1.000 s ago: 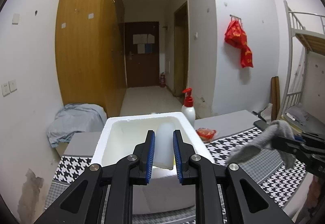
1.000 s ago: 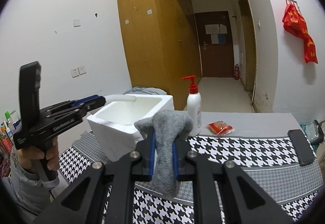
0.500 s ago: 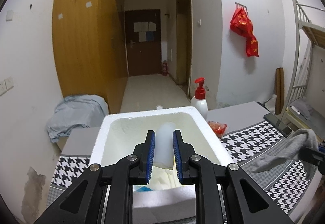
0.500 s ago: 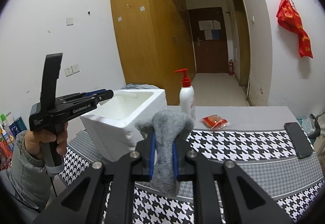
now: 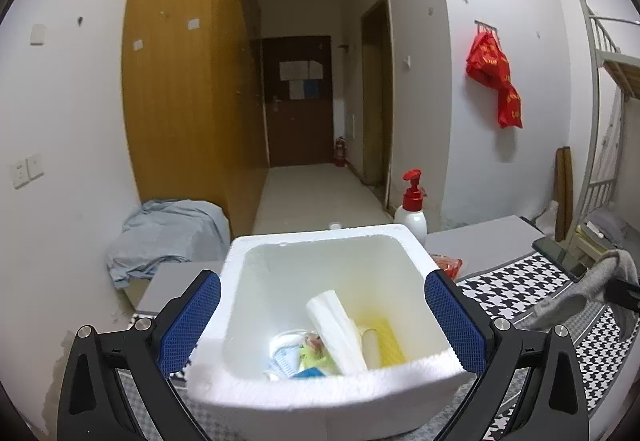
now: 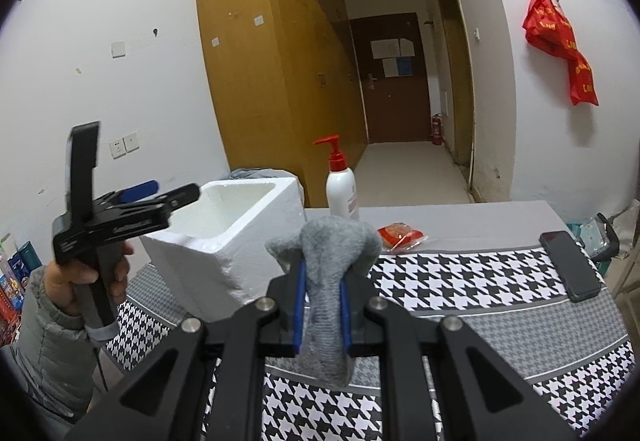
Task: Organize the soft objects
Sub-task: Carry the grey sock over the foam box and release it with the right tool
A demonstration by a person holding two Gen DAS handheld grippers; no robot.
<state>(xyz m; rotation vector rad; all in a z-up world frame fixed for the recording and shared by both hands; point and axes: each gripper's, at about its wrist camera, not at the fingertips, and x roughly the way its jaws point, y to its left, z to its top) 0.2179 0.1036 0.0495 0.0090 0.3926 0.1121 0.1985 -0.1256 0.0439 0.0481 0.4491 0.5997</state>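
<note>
**Over the foam box: one piece dropped, the sock waits its turn**

Over the white foam box [image 5: 320, 389] hangs the left gripper [image 5: 320, 325], its jaws opening to full spread with nothing between the blue pads [image 5: 188, 325]. A white folded cloth or foam sheet [image 5: 336, 329] leans inside the box, free of the pads, atop a small heap of other items including a yellow piece on the right; what each is cannot be told.

To the right, above the houndstooth tablecloth [image 6: 460, 281], the right gripper [image 6: 322, 305] is clamped narrowly on a grey sock [image 6: 326, 281], which bulges above the pads and hangs below them. The box stands to its far left, clear of it.

The drop into the box looks finished, so the sock seems next. That calls for the left gripper to back away from the opening, then the right to carry the sock leftward over the rim before letting go. A pump bottle [image 6: 340, 189] stands just behind the box's far right corner and should be kept clear of.
</note>
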